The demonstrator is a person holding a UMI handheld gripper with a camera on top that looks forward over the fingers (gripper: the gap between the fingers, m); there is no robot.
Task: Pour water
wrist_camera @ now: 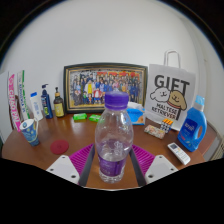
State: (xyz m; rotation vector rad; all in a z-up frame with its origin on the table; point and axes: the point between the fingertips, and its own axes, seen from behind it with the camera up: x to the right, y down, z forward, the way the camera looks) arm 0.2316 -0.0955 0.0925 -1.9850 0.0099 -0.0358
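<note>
Clear plastic water bottle with a purple cap and purple label (113, 140) stands upright between the gripper (113, 161) fingers on a round brown wooden table (70, 158). Purple pads flank it at both sides; cannot tell whether they press it or leave a gap. Beyond the jaws: framed group photo (104, 86), white paper gift bag (170, 97), blue detergent bottle (194, 124), white remote (178, 152). Off to one side, a blue cup (31, 130) and small red round coaster (60, 146).

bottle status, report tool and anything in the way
Tool shut on water bottle, upright, purple cap on. Blue cup off to the left on the table. Nothing blocking just ahead.
</note>
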